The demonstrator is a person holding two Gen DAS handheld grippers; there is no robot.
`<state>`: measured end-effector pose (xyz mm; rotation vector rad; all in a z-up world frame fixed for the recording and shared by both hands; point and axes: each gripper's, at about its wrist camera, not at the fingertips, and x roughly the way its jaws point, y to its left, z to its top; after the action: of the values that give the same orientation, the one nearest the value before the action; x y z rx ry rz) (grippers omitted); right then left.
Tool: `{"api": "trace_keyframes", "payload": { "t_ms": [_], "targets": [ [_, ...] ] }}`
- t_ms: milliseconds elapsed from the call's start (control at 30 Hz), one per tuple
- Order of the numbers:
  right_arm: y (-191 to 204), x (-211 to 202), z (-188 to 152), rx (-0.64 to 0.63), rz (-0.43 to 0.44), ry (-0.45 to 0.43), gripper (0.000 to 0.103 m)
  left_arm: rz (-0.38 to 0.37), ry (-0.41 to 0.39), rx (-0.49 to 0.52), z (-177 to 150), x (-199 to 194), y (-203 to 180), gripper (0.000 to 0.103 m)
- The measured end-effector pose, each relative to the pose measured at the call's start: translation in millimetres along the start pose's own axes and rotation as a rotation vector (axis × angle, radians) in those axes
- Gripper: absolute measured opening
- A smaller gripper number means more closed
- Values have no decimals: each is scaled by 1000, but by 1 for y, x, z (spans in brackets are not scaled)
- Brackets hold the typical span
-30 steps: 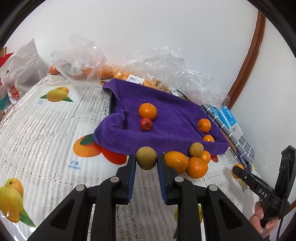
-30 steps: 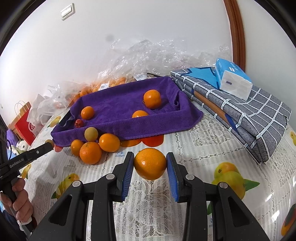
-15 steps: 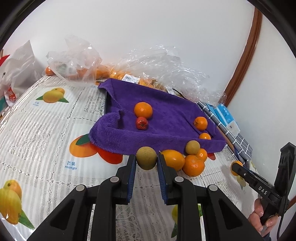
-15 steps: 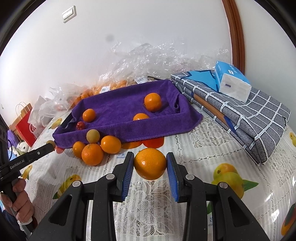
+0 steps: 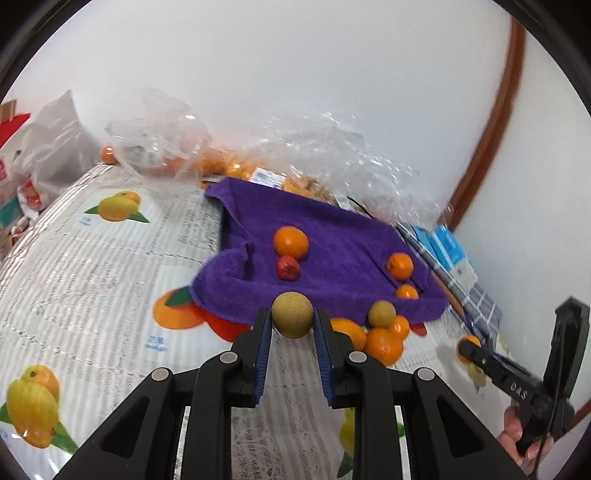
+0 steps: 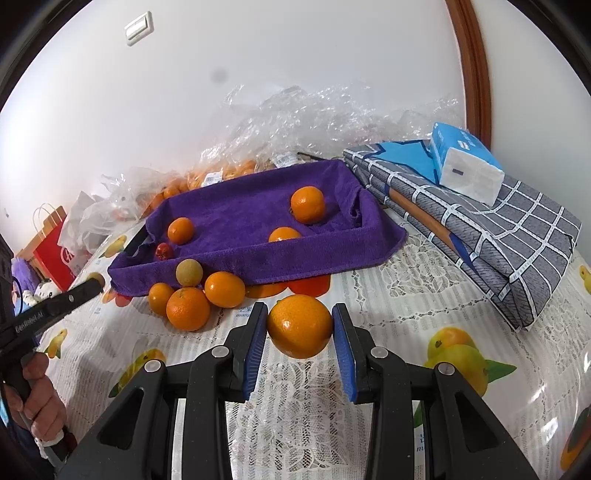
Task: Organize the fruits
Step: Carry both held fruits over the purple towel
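the room's biggest presence is the plain white wall (image 6: 295,74) with a brown wooden trim (image 6: 471,66) curving up at the right and a light switch (image 6: 138,27) high on the left. below it the table (image 6: 388,280) wears a white lace cloth over a fruit-printed cover, a soft surface where round fruit probably stays put rather than rolling. at the back lie crumpled clear plastic bags (image 6: 303,110), some holding more oranges, likely where the fruit came from. a folded grey checked blanket (image 6: 498,229) sits at the right with a blue tissue pack (image 6: 467,162) on top. the tray lined with a purple towel (image 6: 258,206) looks like the collecting place: three oranges and a small red fruit (image 5: 288,267) already lie in it, and the towel would cushion and stop them. just in front of its near edge a loose cluster (image 6: 192,291) of oranges and one brownish fruit waits on the cloth, not yet sorted. the right gripper (image 6: 299,326) is clenched on an orange (image 6: 299,325), held above the lace short of the tray. the left gripper (image 5: 292,320) is closed around a small tan round fruit (image 5: 292,319), likewise held before the tray's edge, so both seem poised for placing.
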<state>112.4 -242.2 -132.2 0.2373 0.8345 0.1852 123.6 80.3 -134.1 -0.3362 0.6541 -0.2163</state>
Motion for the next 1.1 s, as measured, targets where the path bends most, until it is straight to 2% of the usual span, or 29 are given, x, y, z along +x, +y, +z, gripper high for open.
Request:
{"api": "trace_keyframes", "payload": {
  "t_ms": [100, 233, 633, 833, 900, 1100],
  "targets": [
    [5, -7, 15, -38, 2, -24, 36, -3, -8, -39, 14, -2, 4, 22],
    [2, -10, 40, -47, -9, -58, 36, 33, -8, -25, 35, 10, 1, 22],
    [-2, 26, 107, -65, -28, -116, 36, 68, -2, -18, 78, 65, -3, 22],
    [-12, 64, 100, -33, -13, -72, 36, 64, 24, -56, 70, 80, 13, 22],
    [-16, 78, 95, -20, -31, -14, 36, 56, 29, -74, 68, 82, 16, 22],
    [-25, 93, 88, -4, -40, 19, 36, 71, 43, -45, 65, 91, 12, 22]
  ]
}}
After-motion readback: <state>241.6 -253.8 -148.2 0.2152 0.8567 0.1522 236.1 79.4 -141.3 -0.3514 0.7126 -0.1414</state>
